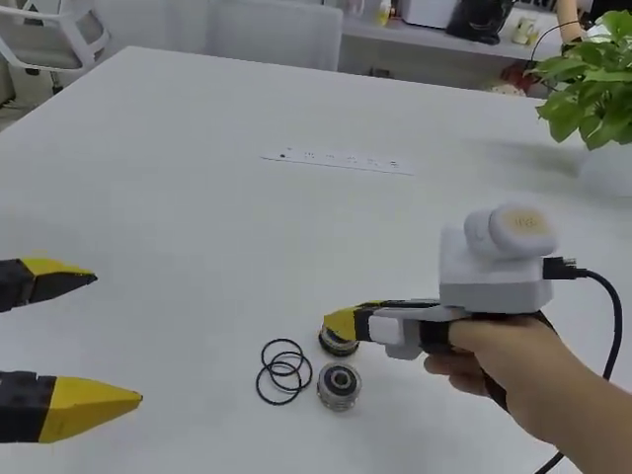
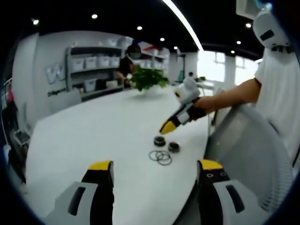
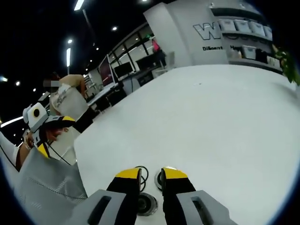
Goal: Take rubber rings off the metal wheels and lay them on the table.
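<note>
Two small metal wheels lie near the table's front: one (image 1: 339, 345) right under the tip of my right gripper (image 1: 342, 322), the other (image 1: 339, 384) just in front of it. Several black rubber rings (image 1: 283, 370) lie loose on the table to their left. In the right gripper view the jaws stand close together with a narrow gap over the wheels (image 3: 158, 180); whether they pinch anything is hidden. My left gripper (image 1: 84, 341) hangs wide open at the left with nothing between its jaws. Seen from the left gripper (image 2: 154, 168), wheels (image 2: 174, 146) and rings (image 2: 160, 157) lie ahead.
A white power strip (image 1: 338, 160) lies flat farther back on the white table (image 1: 197, 197). A potted plant (image 1: 591, 84) stands at the back right. A cable (image 1: 604, 316) trails from the right gripper. A white chair (image 2: 248, 154) stands by the table edge.
</note>
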A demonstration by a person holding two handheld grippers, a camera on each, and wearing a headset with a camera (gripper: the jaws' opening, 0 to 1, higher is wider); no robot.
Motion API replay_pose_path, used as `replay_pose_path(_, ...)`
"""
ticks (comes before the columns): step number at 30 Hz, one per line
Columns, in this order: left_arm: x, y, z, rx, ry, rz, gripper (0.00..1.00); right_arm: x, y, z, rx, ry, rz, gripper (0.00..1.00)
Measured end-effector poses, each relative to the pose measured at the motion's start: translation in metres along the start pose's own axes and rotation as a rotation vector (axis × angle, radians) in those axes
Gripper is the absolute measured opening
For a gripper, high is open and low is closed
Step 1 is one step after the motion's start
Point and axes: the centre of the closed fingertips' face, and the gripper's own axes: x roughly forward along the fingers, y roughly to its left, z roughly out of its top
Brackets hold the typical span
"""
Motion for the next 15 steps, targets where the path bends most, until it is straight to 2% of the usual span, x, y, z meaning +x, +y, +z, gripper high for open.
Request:
replay_pose_path(8, 0.01, 0.008, 0.03, 0.089, -0.008, -0.018, 0.73, -0.005, -0.013, 0.002, 0.014, -0.02, -0.049, 0.14)
replay_pose_path(15, 0.029, 0.008, 0.063, 0.171, -0.034, -0.05, 0.72, -0.006, -0.027, -0.009, -0.059, 0.03, -0.102, 0.12)
